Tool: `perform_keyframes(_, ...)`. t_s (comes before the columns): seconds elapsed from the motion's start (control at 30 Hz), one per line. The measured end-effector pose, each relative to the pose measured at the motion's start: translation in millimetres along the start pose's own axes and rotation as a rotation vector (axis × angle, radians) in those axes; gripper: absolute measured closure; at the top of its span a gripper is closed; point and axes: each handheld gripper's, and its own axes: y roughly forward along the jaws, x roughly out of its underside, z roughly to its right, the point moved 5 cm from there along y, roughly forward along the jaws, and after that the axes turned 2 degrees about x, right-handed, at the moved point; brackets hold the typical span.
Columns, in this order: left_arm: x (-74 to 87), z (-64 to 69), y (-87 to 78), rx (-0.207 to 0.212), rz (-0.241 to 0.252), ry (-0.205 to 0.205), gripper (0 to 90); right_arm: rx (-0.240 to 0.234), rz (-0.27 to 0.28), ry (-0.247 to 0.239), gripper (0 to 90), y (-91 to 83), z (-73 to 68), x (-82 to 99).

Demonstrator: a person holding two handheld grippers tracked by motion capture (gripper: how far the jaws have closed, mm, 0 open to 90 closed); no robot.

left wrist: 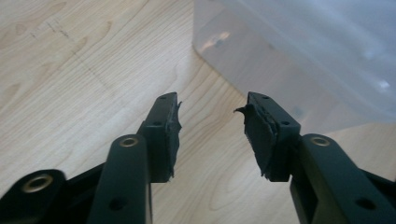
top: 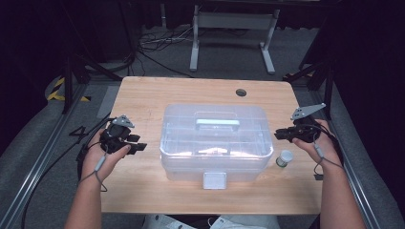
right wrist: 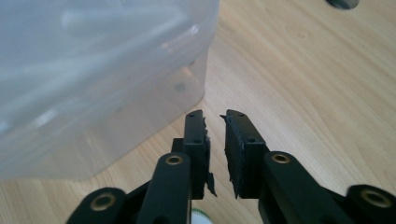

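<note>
A clear plastic storage box (top: 215, 138) with a closed lid, a pale top handle (top: 217, 122) and a white front latch (top: 214, 180) stands in the middle of the wooden table (top: 143, 95). My left gripper (top: 137, 145) hovers just left of the box, its jaws open and pointing at the box's side wall (left wrist: 280, 70); nothing lies between them (left wrist: 212, 109). My right gripper (top: 280, 134) sits close to the box's right end (right wrist: 93, 84), its jaws (right wrist: 215, 119) only a narrow gap apart and empty.
A small white jar (top: 284, 158) with a green label stands on the table by the box's right front corner, under my right hand. A cable hole (top: 241, 92) is at the back right of the tabletop. Metal frame legs (top: 195, 43) stand on the floor behind.
</note>
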Motion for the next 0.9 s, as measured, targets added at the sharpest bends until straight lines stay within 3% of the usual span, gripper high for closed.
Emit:
perform_keyframes(0.1,-2.8,1.3,-5.4,0.012,0.033,-0.025,57.9,0.009,0.045,0.028,85.3,-2.6,2.1,-3.4)
perform_keyframes(0.13,-3.4,1.0,-6.1,0.013,0.036,-0.027,58.2,-0.008,0.062,0.043,85.8,-4.0,2.9,-4.0)
perform_keyframes(0.2,-5.3,-0.3,-5.1,0.005,0.063,-0.059,58.1,-0.014,0.084,0.063,86.7,-6.5,4.5,-4.3)
perform_keyframes(0.27,-7.8,-2.5,-3.5,-0.051,0.084,-0.091,59.9,-0.014,0.090,0.080,86.9,-7.8,5.5,-4.0)
perform_keyframes(0.33,-9.2,-2.5,-3.4,-0.032,0.106,-0.102,63.1,-0.021,0.102,0.092,86.4,-8.5,6.1,-3.7)
perform_keyframes(0.5,-10.8,-1.0,-4.2,-0.061,0.091,-0.072,62.2,-0.011,0.104,0.113,83.7,-8.6,8.7,-2.3)
perform_keyframes(0.53,-11.6,2.8,-4.2,-0.078,0.057,-0.047,62.7,-0.013,0.097,0.109,83.1,-7.7,9.1,-1.3)
perform_keyframes(0.67,-13.2,6.5,-5.3,-0.107,0.012,-0.024,65.7,-0.003,0.087,0.101,86.6,-7.0,8.2,-1.6)
perform_keyframes(0.73,-14.9,8.7,-7.1,-0.085,0.015,-0.050,65.7,-0.007,0.088,0.095,89.3,-7.7,6.7,-2.3)
perform_keyframes(0.9,-24.7,14.7,-17.9,-0.069,0.054,-0.033,65.0,-0.018,0.105,0.098,88.5,-12.3,5.3,-2.6)
